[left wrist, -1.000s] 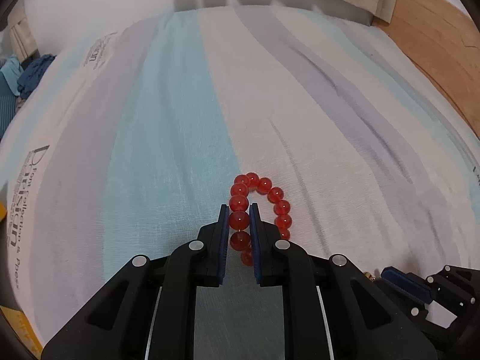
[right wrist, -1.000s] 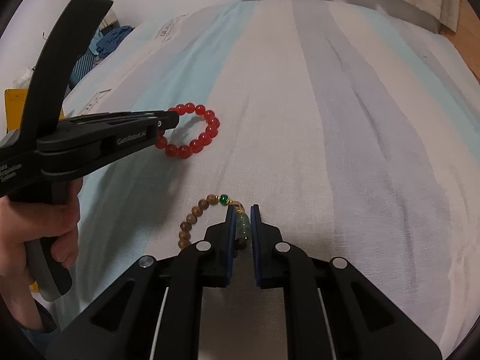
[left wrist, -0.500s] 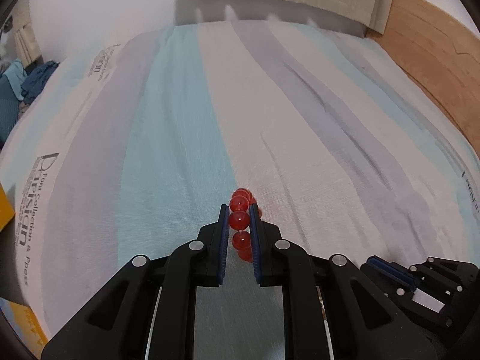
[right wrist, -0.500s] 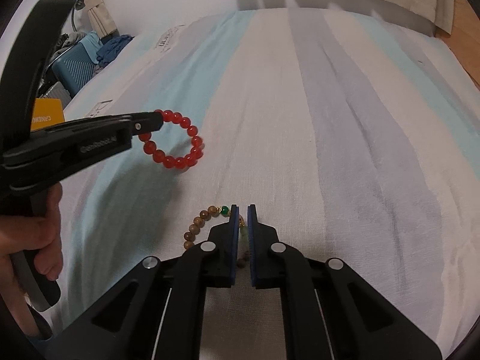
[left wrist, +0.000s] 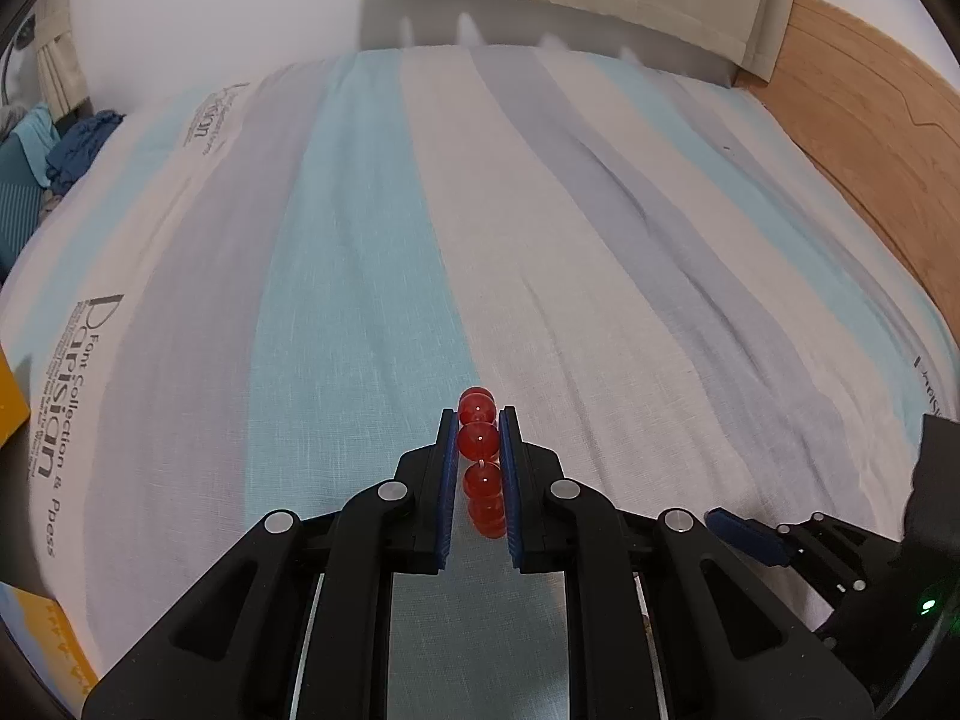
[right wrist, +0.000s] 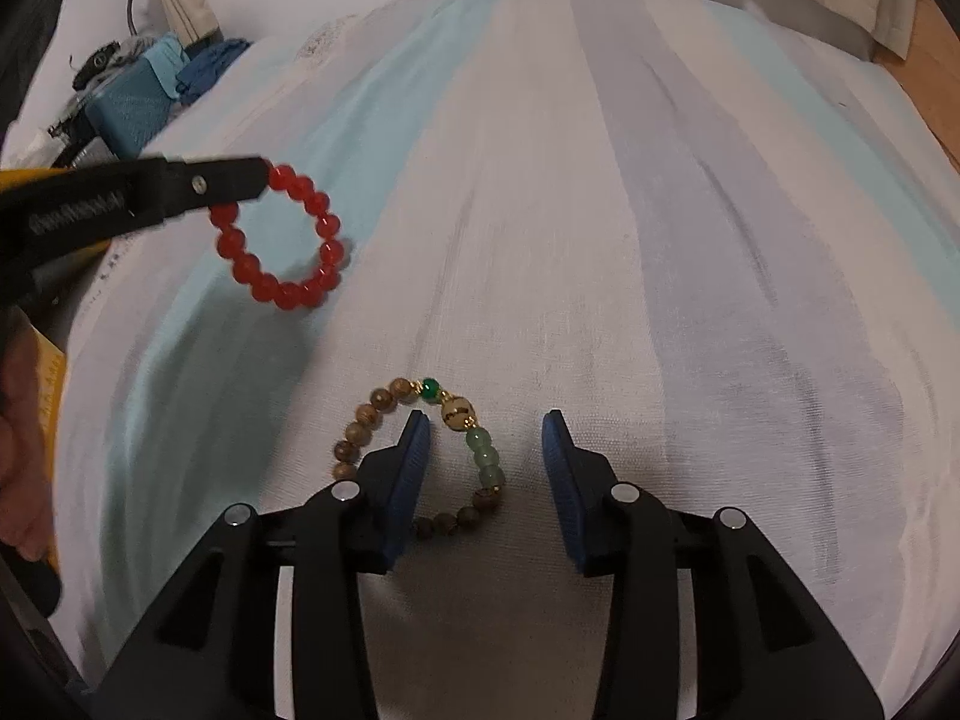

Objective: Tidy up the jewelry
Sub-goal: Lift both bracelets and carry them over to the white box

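Between the blue pads of the left tongs (left wrist: 478,441) sits a red bracelet (right wrist: 280,243), pinched by one bead, the jaws nearly closed around it. From the other side its ring of red beads hangs off the tong tips, just above the bedsheet (left wrist: 336,276) and over its own shadow. The right tongs (right wrist: 487,438) stand partly open, their jaws having just been opening, and grip nothing. A second bracelet (right wrist: 420,456), brown wooden beads with pale green ones, one dark green bead and a cream one, lies flat on the sheet; its green side lies in the gap between those pads, touching neither, while its brown side passes under the left-hand pad.

Two tongs, then, and two bracelets: one lifted, one lying. The red one hangs well to the left of the brown one and further up the bed.

Part of a hand (right wrist: 24,474) shows at the left edge, holding the left tongs' handle. Printed on the striped sheet along its left border is "Parisian" with "Font Collection & Press" beside it; the smaller lines are unreadable. White lettering on the left tongs' arm is too blurred to read.
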A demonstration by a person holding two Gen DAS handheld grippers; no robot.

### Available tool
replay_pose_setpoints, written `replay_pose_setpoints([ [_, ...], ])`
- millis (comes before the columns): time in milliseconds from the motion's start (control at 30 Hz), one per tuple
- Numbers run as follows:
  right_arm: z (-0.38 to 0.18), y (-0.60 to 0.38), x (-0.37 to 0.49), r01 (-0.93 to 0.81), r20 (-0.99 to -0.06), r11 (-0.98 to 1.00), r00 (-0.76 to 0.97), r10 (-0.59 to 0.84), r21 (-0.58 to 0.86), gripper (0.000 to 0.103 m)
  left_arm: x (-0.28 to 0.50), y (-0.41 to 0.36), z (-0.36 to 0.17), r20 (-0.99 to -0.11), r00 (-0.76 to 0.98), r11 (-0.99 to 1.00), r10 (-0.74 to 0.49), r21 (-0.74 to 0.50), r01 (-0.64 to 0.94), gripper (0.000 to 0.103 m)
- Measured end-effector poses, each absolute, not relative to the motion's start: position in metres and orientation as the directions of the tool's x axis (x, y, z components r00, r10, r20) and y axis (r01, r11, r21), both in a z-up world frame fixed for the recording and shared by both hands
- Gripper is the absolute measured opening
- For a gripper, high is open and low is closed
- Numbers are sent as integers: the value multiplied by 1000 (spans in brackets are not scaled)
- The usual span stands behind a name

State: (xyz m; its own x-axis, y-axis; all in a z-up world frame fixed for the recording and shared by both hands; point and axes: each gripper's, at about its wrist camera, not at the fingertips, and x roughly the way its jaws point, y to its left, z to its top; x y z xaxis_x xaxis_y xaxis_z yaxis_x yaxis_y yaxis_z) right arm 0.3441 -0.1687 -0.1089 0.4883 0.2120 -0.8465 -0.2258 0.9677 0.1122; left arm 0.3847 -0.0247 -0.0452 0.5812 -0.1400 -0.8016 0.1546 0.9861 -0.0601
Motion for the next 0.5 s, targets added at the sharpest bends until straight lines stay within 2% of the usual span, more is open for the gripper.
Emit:
replay_pose_setpoints([
  [33,-111,-167,344,-229,-848,968,489,206,103,35,385,-24,-46,-802,580,986,-140,-60,155,12],
  [67,-111,-165,344,-233,-847,968,493,199,91,23,385,-24,-46,-803,579,986,-140,-59,156,12],
  [100,-111,-164,343,-240,-847,967,496,194,80,18,385,-23,-46,-803,579,986,-140,-60,156,12],
  [200,-109,-163,345,-242,-844,964,491,218,109,8,385,-23,-45,-800,582,986,-142,-61,157,12],
  [500,-92,-164,344,-231,-814,962,525,248,145,8,381,-23,-42,-796,589,986,-141,-60,155,12],
])
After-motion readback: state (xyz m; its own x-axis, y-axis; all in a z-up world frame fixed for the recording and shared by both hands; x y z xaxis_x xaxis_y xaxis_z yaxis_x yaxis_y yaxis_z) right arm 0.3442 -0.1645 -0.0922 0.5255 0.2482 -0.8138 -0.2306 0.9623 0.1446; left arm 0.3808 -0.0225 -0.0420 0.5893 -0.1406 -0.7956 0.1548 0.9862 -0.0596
